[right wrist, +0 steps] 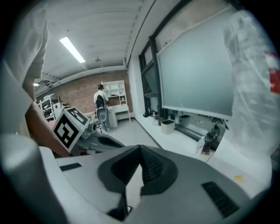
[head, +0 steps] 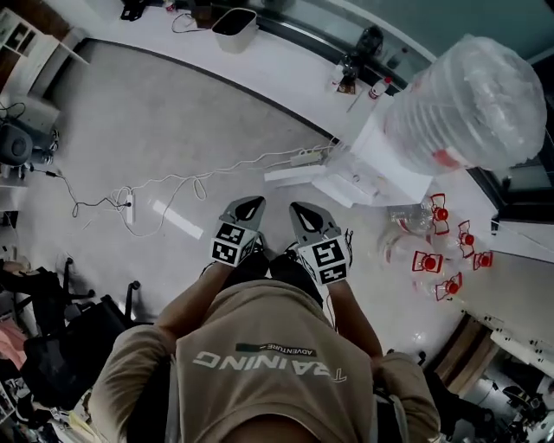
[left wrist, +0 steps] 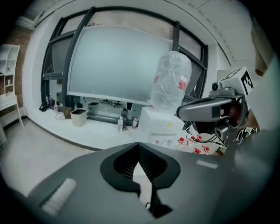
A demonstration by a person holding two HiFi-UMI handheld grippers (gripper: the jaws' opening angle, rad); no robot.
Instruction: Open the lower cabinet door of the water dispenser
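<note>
The white water dispenser point(head: 381, 160) stands on the floor ahead to the right, with a large clear bottle point(head: 467, 99) wrapped in plastic on top. Its lower cabinet door is hidden in every view. My left gripper point(head: 249, 204) and right gripper point(head: 301, 209) are held side by side in front of my chest, both shut and empty, well short of the dispenser. In the left gripper view the dispenser point(left wrist: 162, 124) and bottle point(left wrist: 171, 83) show beyond my left gripper point(left wrist: 138, 144), with the right gripper point(left wrist: 205, 108) alongside. The right gripper view shows its shut gripper point(right wrist: 140, 148) and the bottle point(right wrist: 253, 87) at right.
Several clear items with red parts point(head: 446, 260) lie on the floor right of the dispenser. A power strip point(head: 299, 158) and white cables point(head: 173, 186) run across the floor at left. A white bin point(head: 234, 26) and small bottles point(head: 376, 86) sit on the window ledge. A distant person point(right wrist: 101, 101) stands by shelves.
</note>
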